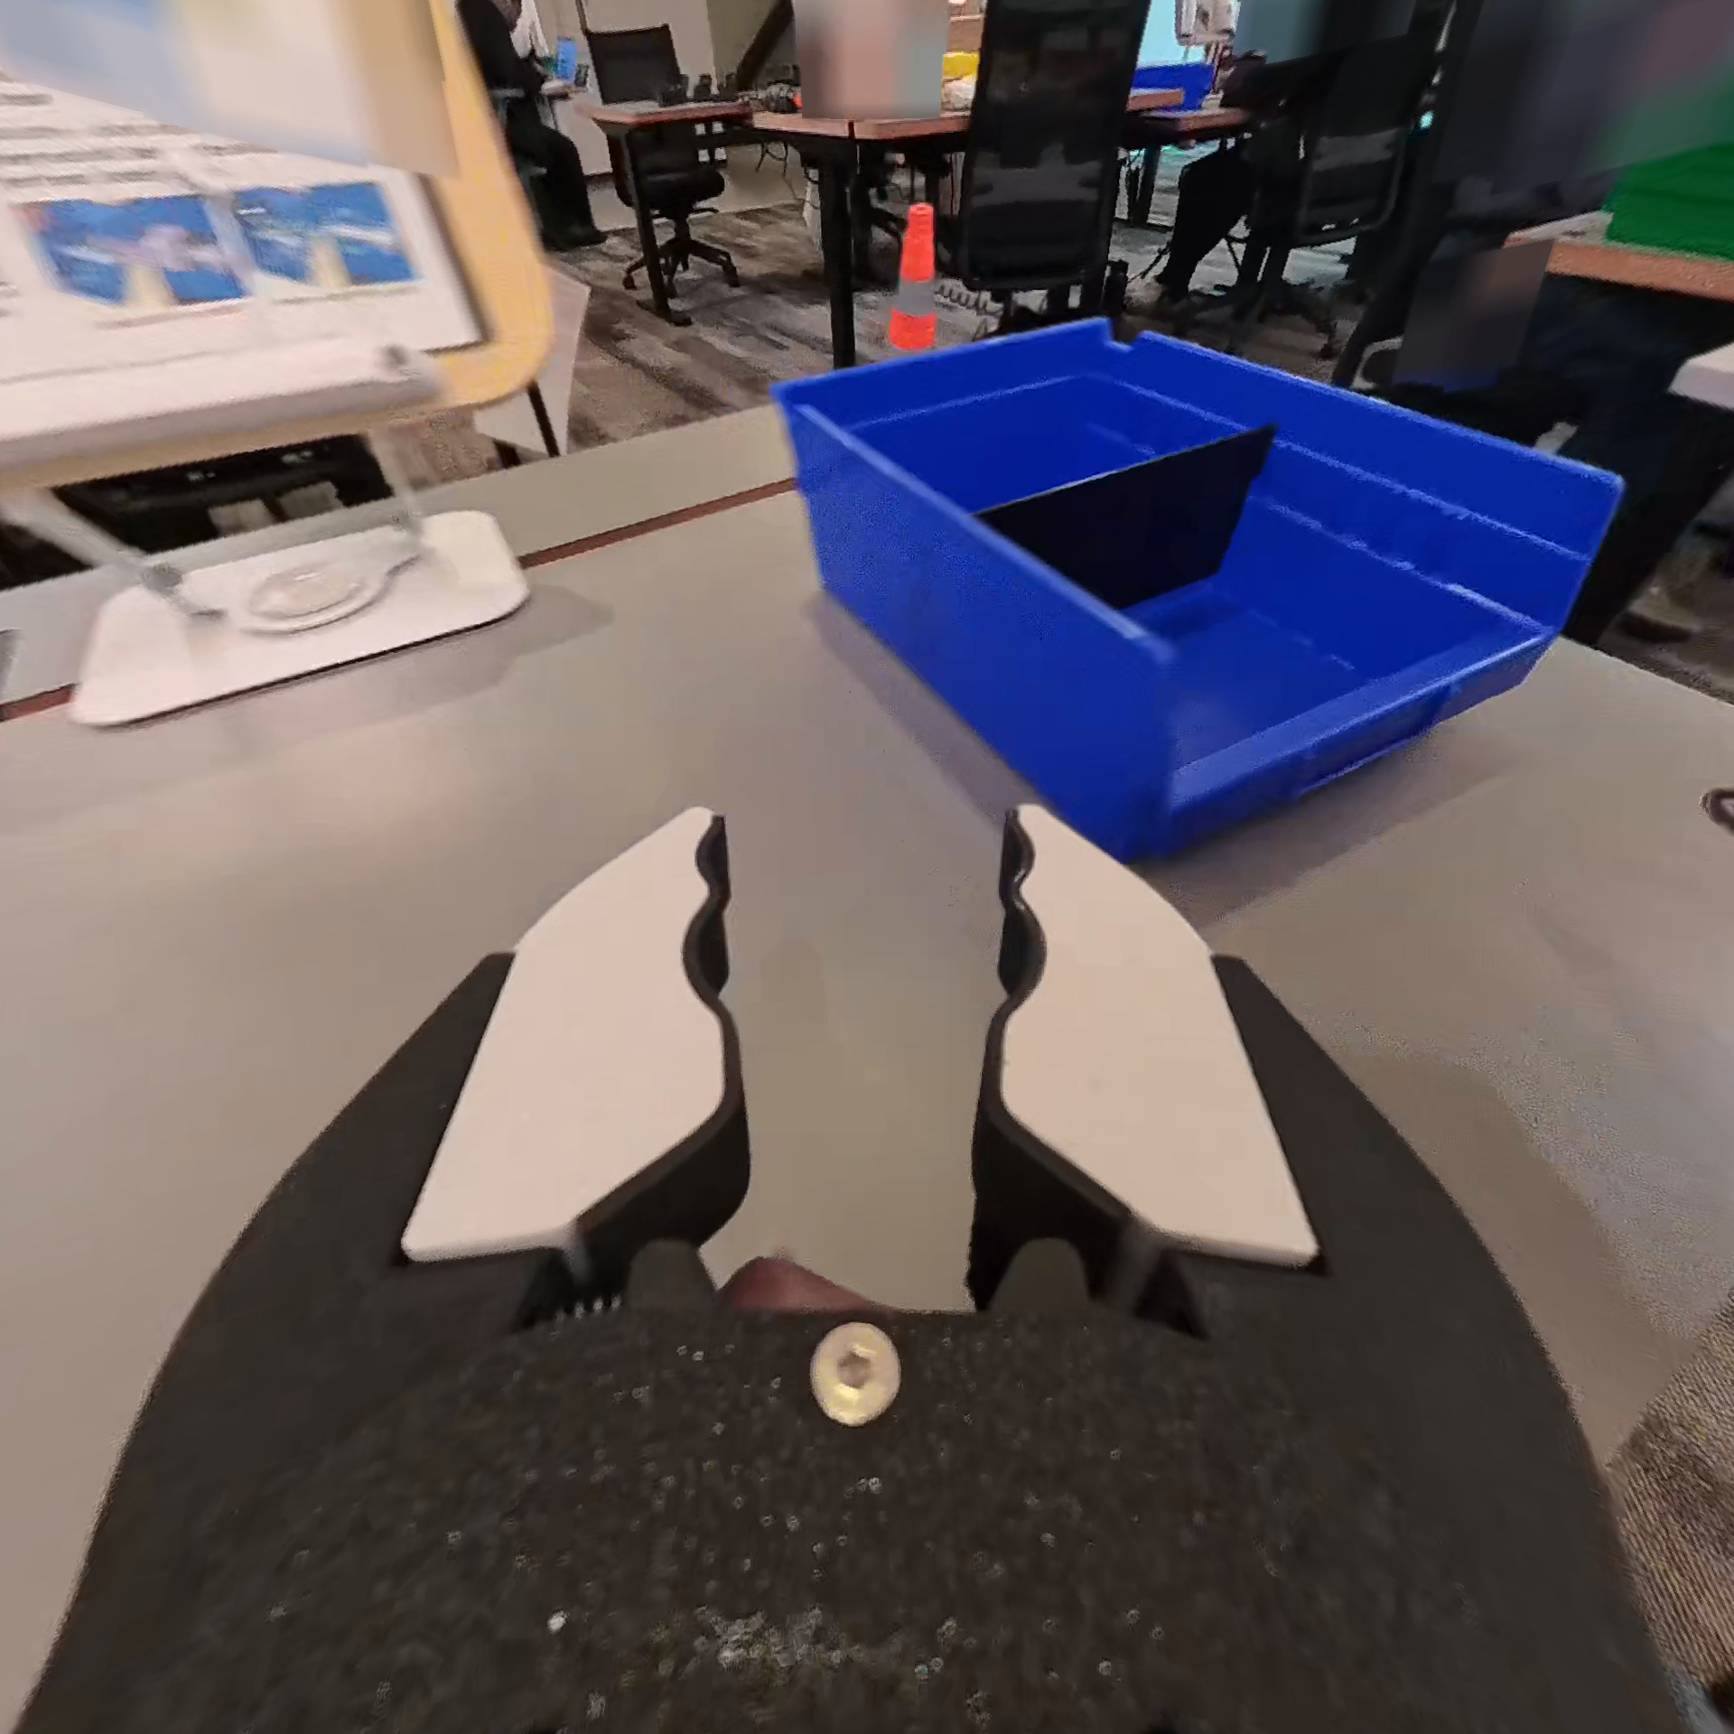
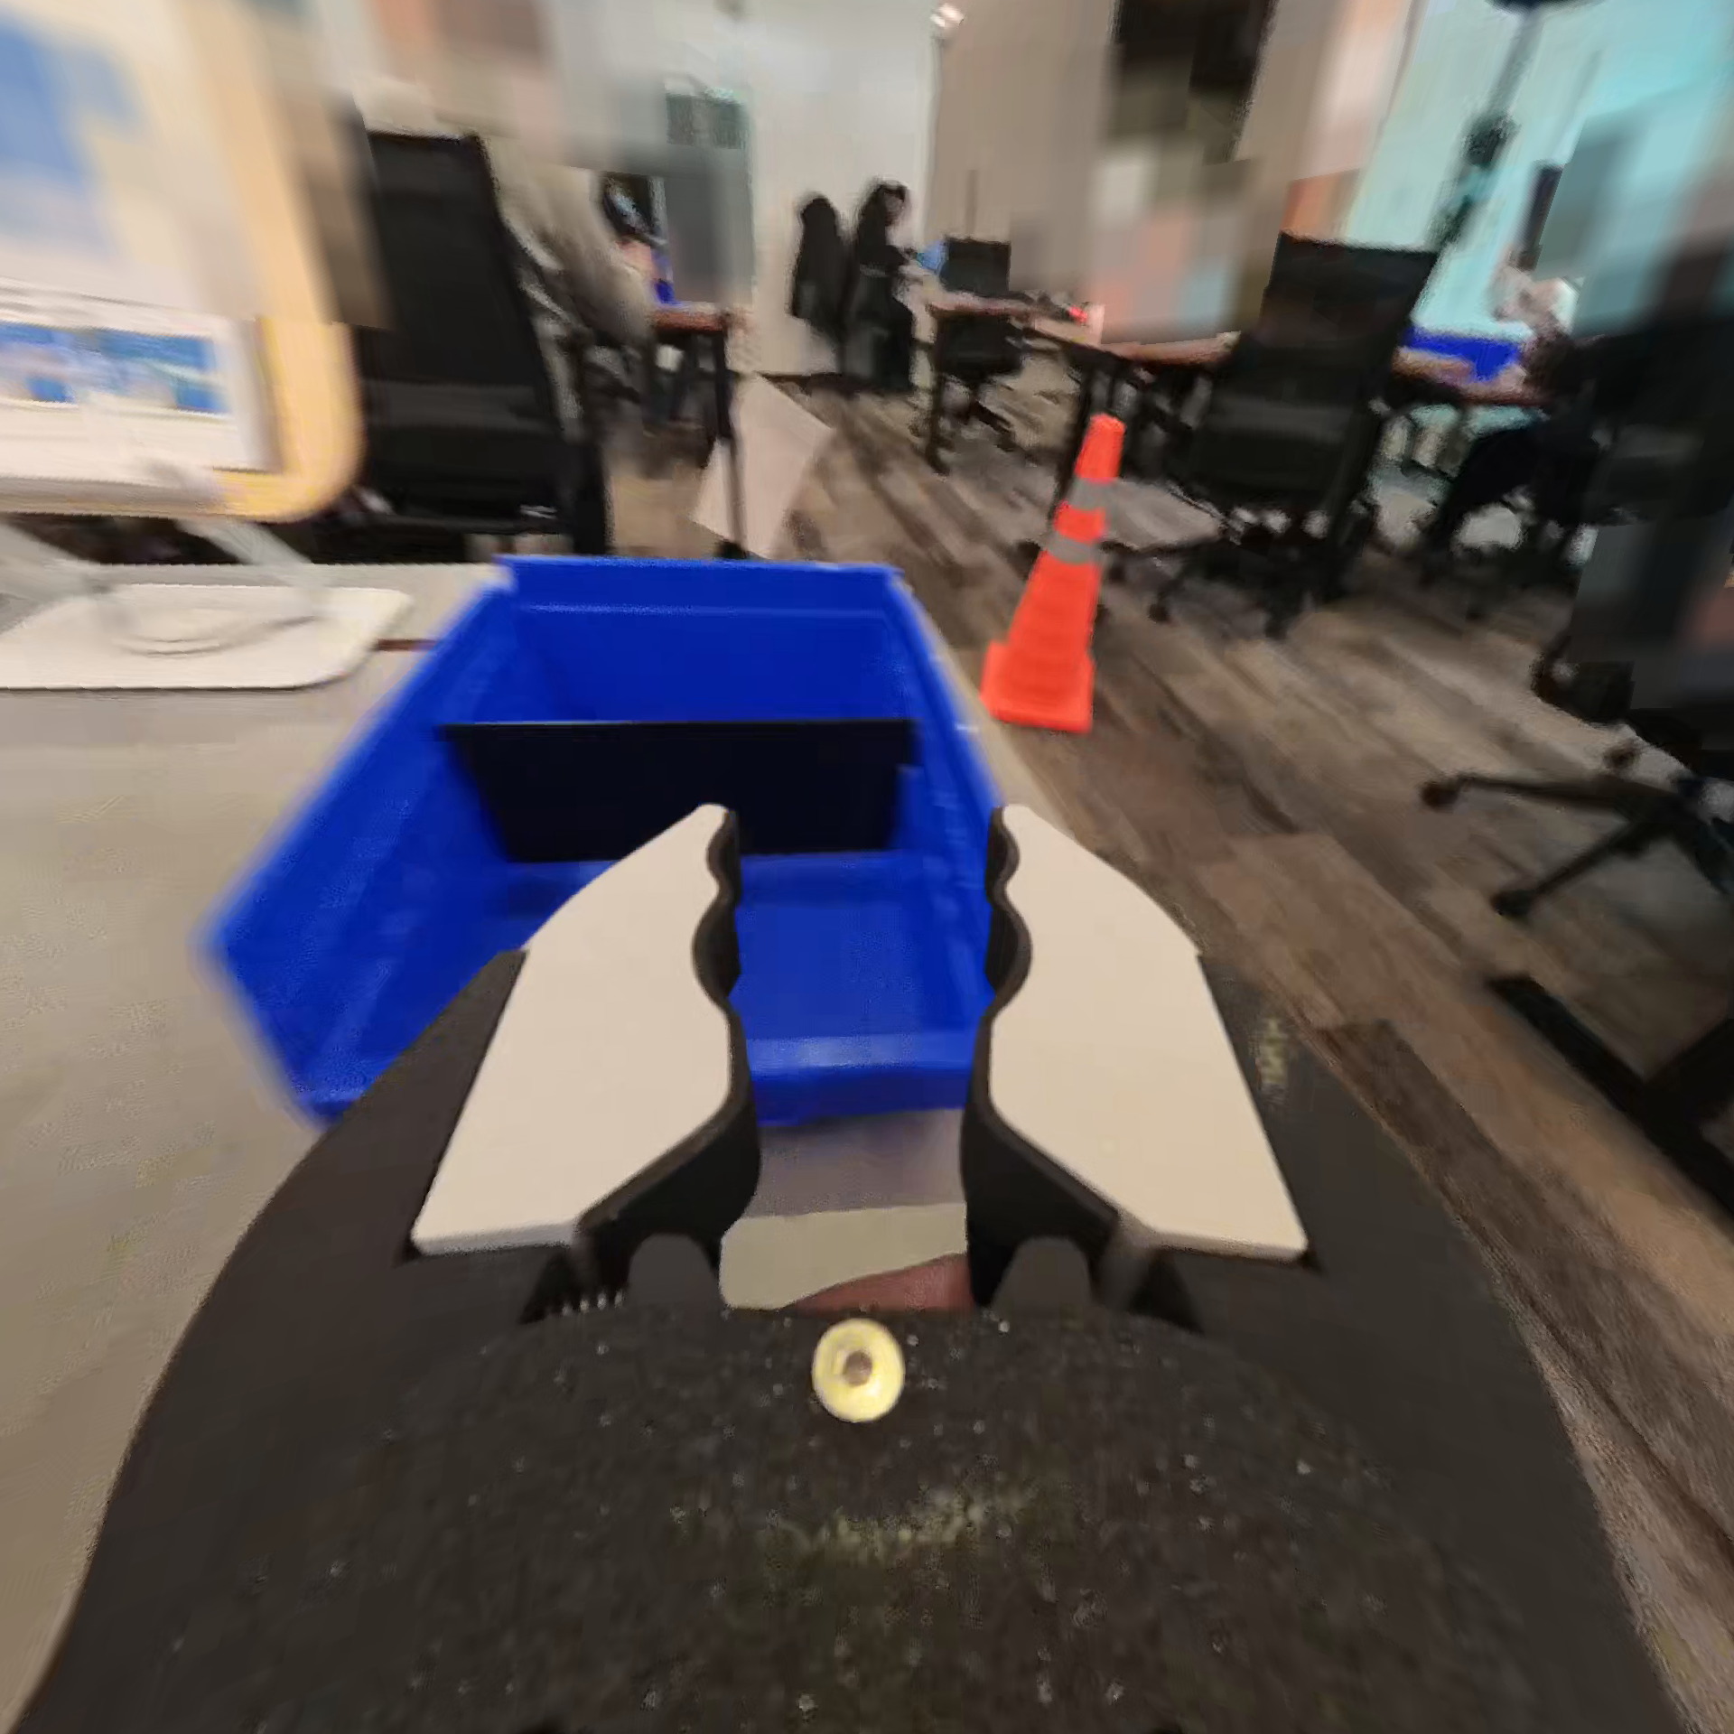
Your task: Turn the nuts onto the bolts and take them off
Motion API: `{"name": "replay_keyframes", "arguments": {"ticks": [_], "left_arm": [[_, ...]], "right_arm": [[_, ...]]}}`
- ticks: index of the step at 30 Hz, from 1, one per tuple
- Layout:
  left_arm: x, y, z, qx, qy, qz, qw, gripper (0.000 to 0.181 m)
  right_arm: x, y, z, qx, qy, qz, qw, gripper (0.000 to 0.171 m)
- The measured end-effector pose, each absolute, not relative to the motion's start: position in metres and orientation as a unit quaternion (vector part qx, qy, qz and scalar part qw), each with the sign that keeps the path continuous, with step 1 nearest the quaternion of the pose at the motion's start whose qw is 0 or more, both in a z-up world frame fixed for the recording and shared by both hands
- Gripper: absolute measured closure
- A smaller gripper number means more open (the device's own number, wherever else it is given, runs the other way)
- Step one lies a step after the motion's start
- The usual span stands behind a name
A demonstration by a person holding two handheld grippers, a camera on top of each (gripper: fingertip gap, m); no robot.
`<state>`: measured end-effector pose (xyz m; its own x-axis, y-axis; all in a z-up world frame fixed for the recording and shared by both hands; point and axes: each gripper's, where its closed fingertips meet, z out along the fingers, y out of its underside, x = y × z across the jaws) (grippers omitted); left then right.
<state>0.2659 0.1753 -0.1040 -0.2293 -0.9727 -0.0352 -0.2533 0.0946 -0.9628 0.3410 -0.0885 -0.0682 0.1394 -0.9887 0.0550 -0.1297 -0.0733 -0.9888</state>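
Hovering low over the grey table [image 1: 469, 938], the left gripper [image 1: 863, 835] has its jaws spread wide and nothing between them. Ahead and to its right sits a blue bin [image 1: 985, 676], resting on the table, with a black divider [image 1: 1135, 525] standing across it. What shows of the bin's floor in this view is bare; the near wall hides the rest. Ahead to the left a white stand [image 1: 310, 610] props up a printed sheet [image 1: 216, 253], too smeared to make out. No nut, no bolt anywhere in this view, so the job looks to be at its very start or between rounds, I'd say.

Over to the right wrist view: the right gripper [image 2: 859, 826] is likewise gaping and empty, pointing straight at the blue bin [image 2: 357, 920], which lies directly ahead, its near compartment framed between the fingertips. The black divider [image 2: 676, 779] crosses just beyond them. The picture is badly blurred, and the fingers cover part of the bin floor, so small hardware could be sitting there unseen. The far compartment is hidden behind the divider. Ahead to the right, an orange cone [image 2: 1060, 600] stands on the floor off the table.

Where the nuts and bolts are, I cannot tell. The next move calls for finding them first, most likely by looking down into that bin.
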Motion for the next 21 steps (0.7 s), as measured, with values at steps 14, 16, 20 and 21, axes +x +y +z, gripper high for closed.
{"name": "replay_keyframes", "arguments": {"ticks": [14,16,20,21], "left_arm": [[0.075,0.658,-0.114,-0.709,0.423,-0.355,0.438,0.13],[0.068,0.69,-0.129,-0.725,0.419,-0.318,0.445,0.13],[0.088,0.705,-0.155,-0.732,0.445,-0.327,0.398,0.13],[0.093,0.706,-0.159,-0.734,0.448,-0.323,0.395,0.132]], "right_arm": [[0.271,0.134,-0.118,-0.688,0.374,-0.342,0.519,0.134],[0.272,0.138,-0.12,-0.687,0.384,-0.334,0.52,0.134],[0.269,0.142,-0.121,-0.684,0.392,-0.341,0.512,0.135],[0.267,0.143,-0.123,-0.684,0.394,-0.343,0.509,0.135]]}}
